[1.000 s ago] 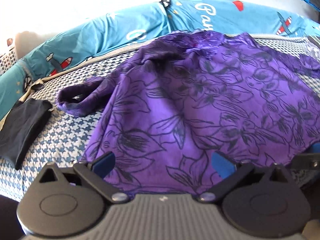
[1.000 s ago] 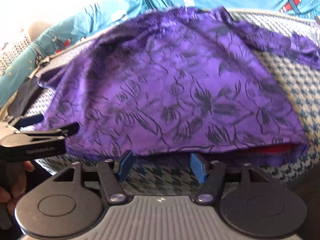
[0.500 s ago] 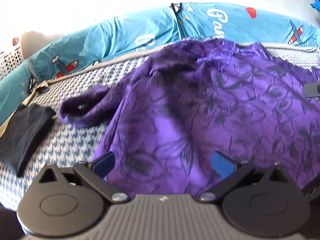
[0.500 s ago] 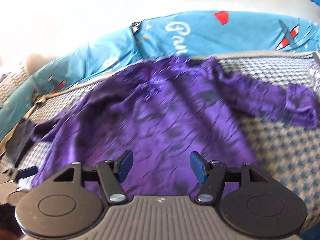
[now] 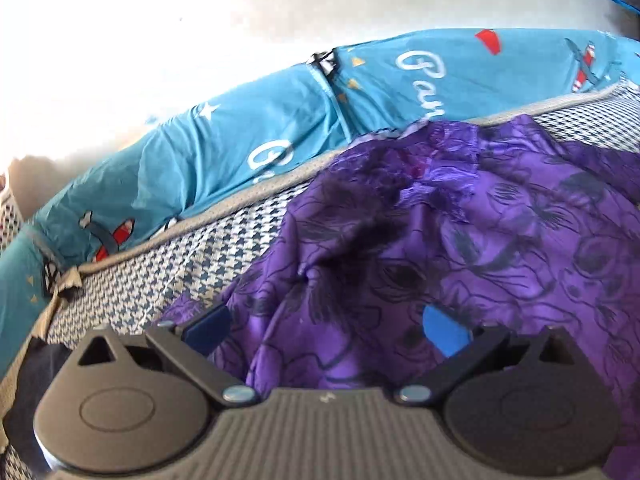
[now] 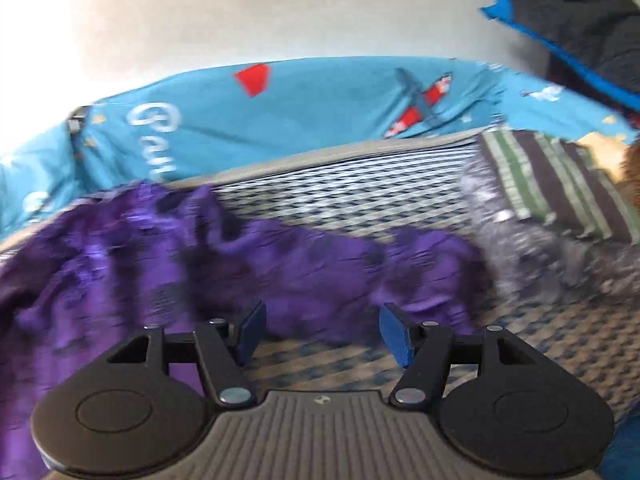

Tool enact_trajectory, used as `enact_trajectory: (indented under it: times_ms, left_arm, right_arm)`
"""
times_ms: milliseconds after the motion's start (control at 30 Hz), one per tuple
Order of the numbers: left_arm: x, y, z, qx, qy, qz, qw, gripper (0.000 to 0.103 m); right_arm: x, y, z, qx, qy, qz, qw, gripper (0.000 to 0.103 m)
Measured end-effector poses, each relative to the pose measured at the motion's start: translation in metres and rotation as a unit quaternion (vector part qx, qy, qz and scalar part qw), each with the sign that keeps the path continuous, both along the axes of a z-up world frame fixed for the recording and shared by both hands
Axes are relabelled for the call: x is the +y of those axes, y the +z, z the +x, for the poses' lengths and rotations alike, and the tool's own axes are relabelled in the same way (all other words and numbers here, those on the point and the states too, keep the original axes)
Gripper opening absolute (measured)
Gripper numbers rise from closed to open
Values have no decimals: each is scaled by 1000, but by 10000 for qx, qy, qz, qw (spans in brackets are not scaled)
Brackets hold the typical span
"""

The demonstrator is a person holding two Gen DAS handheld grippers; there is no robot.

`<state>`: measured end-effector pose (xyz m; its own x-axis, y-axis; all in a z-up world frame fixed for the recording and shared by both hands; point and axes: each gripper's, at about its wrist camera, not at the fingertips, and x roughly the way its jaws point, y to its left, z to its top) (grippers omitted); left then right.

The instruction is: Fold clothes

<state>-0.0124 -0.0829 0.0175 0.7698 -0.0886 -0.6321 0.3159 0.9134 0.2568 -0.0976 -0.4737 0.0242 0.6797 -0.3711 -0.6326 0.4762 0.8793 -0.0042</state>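
- Purple shirt (image 5: 460,240) with a dark floral print lies spread on the bed (image 5: 192,264); it fills the centre and right of the left wrist view.
- In the right wrist view the shirt (image 6: 280,264) runs from lower left to mid frame, one sleeve (image 6: 424,256) trailing right over the houndstooth cover. Heavy blur here; edges uncertain.
- Teal bumper (image 5: 240,152) with plane prints curves along the far side of the bed, upper part of both views.
- Striped cloth (image 6: 552,184) and a grey garment (image 6: 540,256) sit at right in the right view, just beside the sleeve end. Touching or not, cannot tell.
- Left gripper (image 5: 326,330): jaws released and spread wide, shirt fabric below and between them, pads not pressing on it.
- Right gripper (image 6: 322,334): jaws released, nothing between them; bare cover underneath, sleeve just beyond.
- Handling, as a judgement: thin, soft, light cloth, likely a bit slippery; it wrinkles and bunches readily and will drape rather than hold shape.
- Where to grip: at seams or hems, namely the sleeve end for the right jaws and the shoulder or side edge for the left. A pinch in mid panel would probably just lift a peak.
- Fold not yet begun, judging by the loose, open lay.
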Motion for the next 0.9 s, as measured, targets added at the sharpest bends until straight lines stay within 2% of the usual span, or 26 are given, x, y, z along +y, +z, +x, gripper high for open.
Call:
enact_trajectory:
  times_ms: [100,200,333,400,533,600,633,667,700,733,767,900]
  left_arm:
    - [9,-7,15,519,281,-418,9974,103]
    - [18,-12,22,888,364,-774,9924,103]
    - [17,-14,21,903,363,-727,9926,103]
    - [16,-14,21,902,324,-713,9928,103]
    - [12,-15,20,935,240,-709,9928,103]
    - [10,-15,18,924,191,-685,9932,103]
    - [9,-15,18,901,171,-661,9936,103]
    - [8,-15,17,878,157,-635,9940,103]
    - [7,-15,16,856,142,-609,9944,103]
    - [6,-15,16,836,132,-584,9947,103]
    - [5,-15,15,818,125,-561,9950,103]
    - [3,-16,12,712,109,-431,9965,103]
  right_arm:
    - [-27,-7,6,106,-321,12,9994,62]
    - [-48,-16,17,169,-501,-22,9986,62]
    - [-52,-28,32,464,-440,-370,9973,64]
    - [-53,-35,39,616,-446,-459,9961,72]
    - [-60,-45,48,858,-742,-559,9920,70]
    - [-64,-47,51,858,-872,-382,9917,58]
    - [-65,-46,52,820,-931,-339,9917,56]
    - [-65,-45,52,793,-972,-349,9915,47]
    - [-64,-43,53,774,-1007,-384,9912,32]
    - [-64,-41,52,746,-1035,-405,9910,25]
    - [-64,-39,52,698,-1073,-396,9910,10]
    - [-65,-31,47,512,-1256,-397,9900,5]
